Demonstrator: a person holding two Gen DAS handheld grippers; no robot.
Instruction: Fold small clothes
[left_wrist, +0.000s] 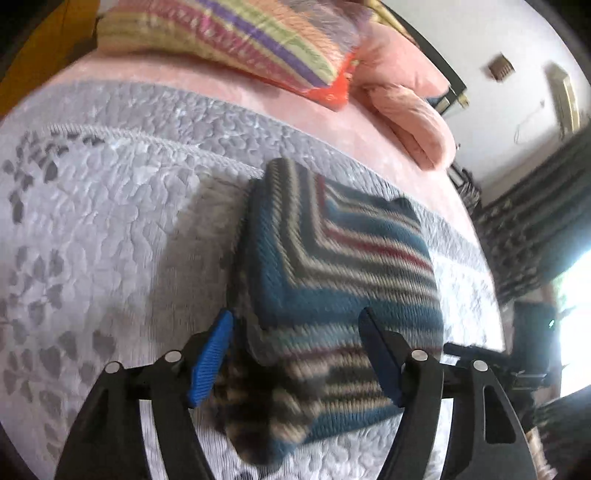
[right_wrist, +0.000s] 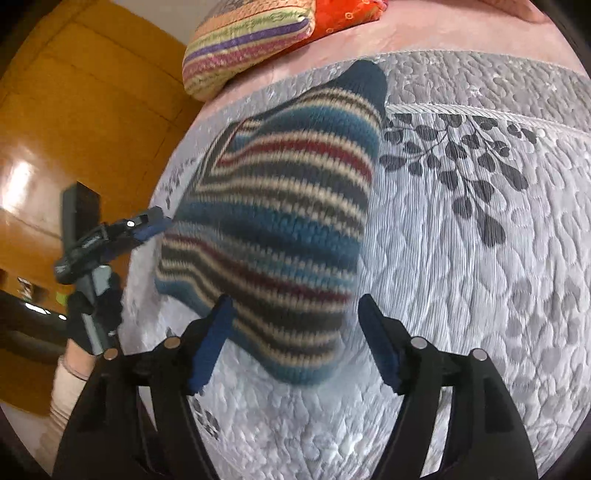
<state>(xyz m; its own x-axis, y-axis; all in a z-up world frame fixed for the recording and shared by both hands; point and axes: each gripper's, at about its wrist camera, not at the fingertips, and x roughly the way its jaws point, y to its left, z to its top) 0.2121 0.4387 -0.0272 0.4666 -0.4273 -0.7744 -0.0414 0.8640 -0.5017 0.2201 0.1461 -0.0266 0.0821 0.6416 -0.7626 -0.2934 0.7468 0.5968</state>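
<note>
A small knitted garment (left_wrist: 332, 266) with blue, cream, grey and red stripes lies folded into a compact bundle on the grey quilted bedspread (left_wrist: 110, 229). My left gripper (left_wrist: 295, 354) is open, its blue pads (left_wrist: 210, 362) standing wide on either side of the bundle's near end without closing on it. In the right wrist view the same garment (right_wrist: 280, 221) lies just ahead of my right gripper (right_wrist: 293, 325), which is open over its near edge. The left gripper (right_wrist: 140, 229) shows there at the garment's left side, held by a gloved hand (right_wrist: 96, 306).
A multicoloured striped pillow (left_wrist: 229, 33) with an orange cushion (left_wrist: 332, 92) and a pink blanket (left_wrist: 410, 110) lies at the far end of the bed. An orange wooden wardrobe (right_wrist: 74, 110) stands to the left. Dark curtains (left_wrist: 535, 229) hang by a bright window.
</note>
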